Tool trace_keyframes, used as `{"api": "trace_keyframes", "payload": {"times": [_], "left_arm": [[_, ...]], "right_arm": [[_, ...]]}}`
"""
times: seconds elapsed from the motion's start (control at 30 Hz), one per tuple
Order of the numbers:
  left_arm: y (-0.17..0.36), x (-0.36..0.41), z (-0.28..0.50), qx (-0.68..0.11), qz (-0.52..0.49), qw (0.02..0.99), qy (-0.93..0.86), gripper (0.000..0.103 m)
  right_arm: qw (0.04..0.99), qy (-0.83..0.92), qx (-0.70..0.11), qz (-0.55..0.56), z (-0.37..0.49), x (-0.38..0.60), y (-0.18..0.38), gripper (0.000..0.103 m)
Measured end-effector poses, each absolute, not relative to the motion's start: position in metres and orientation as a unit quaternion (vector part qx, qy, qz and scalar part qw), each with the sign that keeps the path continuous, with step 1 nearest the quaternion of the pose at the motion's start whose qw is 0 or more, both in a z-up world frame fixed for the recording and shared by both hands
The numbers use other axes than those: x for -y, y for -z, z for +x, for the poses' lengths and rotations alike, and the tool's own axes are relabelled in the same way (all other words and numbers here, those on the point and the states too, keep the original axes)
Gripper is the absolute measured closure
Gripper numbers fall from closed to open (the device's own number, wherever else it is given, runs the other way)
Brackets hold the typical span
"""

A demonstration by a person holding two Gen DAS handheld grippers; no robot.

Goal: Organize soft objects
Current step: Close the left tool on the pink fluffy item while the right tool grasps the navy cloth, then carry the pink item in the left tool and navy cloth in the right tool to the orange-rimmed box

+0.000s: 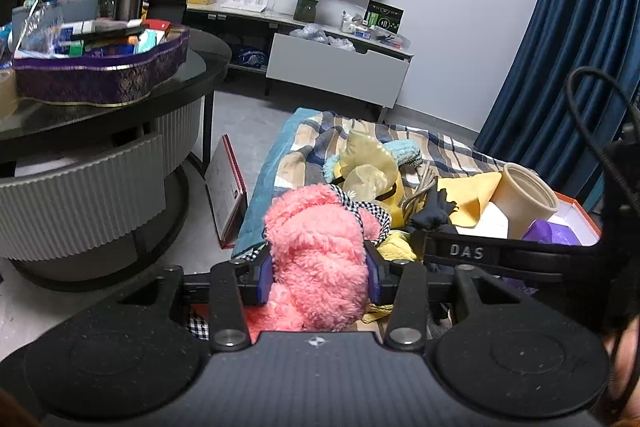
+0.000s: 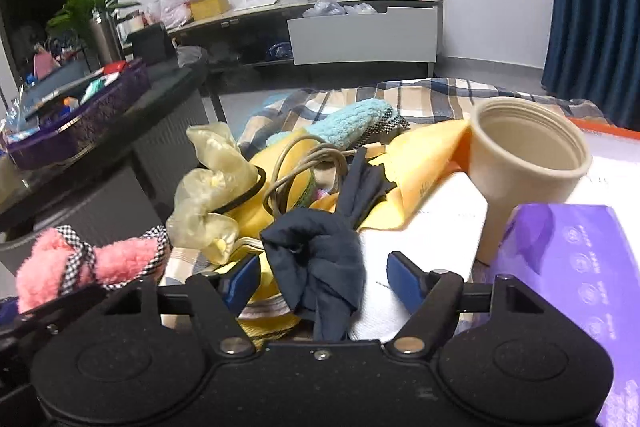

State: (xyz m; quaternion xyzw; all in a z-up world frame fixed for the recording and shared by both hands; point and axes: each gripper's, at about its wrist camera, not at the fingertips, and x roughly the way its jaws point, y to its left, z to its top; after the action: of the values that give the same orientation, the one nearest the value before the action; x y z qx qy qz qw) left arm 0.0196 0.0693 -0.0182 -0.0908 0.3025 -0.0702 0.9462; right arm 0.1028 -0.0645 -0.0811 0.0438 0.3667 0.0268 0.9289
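My left gripper (image 1: 319, 277) is shut on a fluffy pink cloth with checkered trim (image 1: 316, 251); the same cloth shows at the left of the right wrist view (image 2: 92, 263). My right gripper (image 2: 320, 277) is open, its blue pads either side of a crumpled dark navy cloth (image 2: 320, 263). Behind lie yellowish rubber gloves (image 2: 208, 183), a yellow cloth (image 2: 424, 167), a light blue fluffy cloth (image 2: 352, 119) and a coiled beige cable (image 2: 304, 167), all heaped on a plaid blanket (image 1: 448, 147).
A beige paper cup (image 2: 524, 171) lies tilted beside a purple packet (image 2: 592, 259) and white paper (image 2: 424, 227) in an orange-rimmed box (image 1: 576, 211). A round dark coffee table (image 1: 120, 107) with a purple tray (image 1: 100, 75) stands left. A TV cabinet (image 1: 340, 63) is behind.
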Motion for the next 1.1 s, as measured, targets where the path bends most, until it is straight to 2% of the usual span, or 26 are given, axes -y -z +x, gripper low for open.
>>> {"api": "trace_keyframes", "payload": {"times": [0.1,0.13,0.17,0.2,0.27,0.7,1.1], "left_arm": [[0.023,-0.072,0.024,-0.308,-0.096,0.944,0.075,0.059],[0.023,-0.072,0.026,-0.309,-0.095,0.943,0.077,0.059],[0.024,-0.071,0.027,-0.31,-0.094,0.943,0.078,0.059],[0.024,-0.071,0.028,-0.311,-0.094,0.942,0.08,0.059],[0.024,-0.069,0.031,-0.313,-0.094,0.941,0.084,0.059],[0.012,-0.059,0.037,-0.307,-0.092,0.943,0.091,0.059],[-0.017,-0.026,0.036,-0.284,-0.067,0.952,0.096,0.059]], "right_arm": [[0.929,-0.028,-0.369,0.018,0.109,0.061,0.087,0.017],[0.928,-0.029,-0.371,0.016,0.111,0.062,0.089,0.022],[0.93,-0.031,-0.366,0.024,0.11,0.065,0.088,0.048],[0.93,-0.034,-0.363,0.034,0.11,0.068,0.086,0.058],[0.929,-0.032,-0.366,0.044,0.108,0.072,0.084,0.061],[0.958,-0.056,-0.278,0.031,0.062,0.082,0.029,0.062],[0.967,-0.055,-0.245,0.04,0.042,0.104,0.004,0.062]]}}
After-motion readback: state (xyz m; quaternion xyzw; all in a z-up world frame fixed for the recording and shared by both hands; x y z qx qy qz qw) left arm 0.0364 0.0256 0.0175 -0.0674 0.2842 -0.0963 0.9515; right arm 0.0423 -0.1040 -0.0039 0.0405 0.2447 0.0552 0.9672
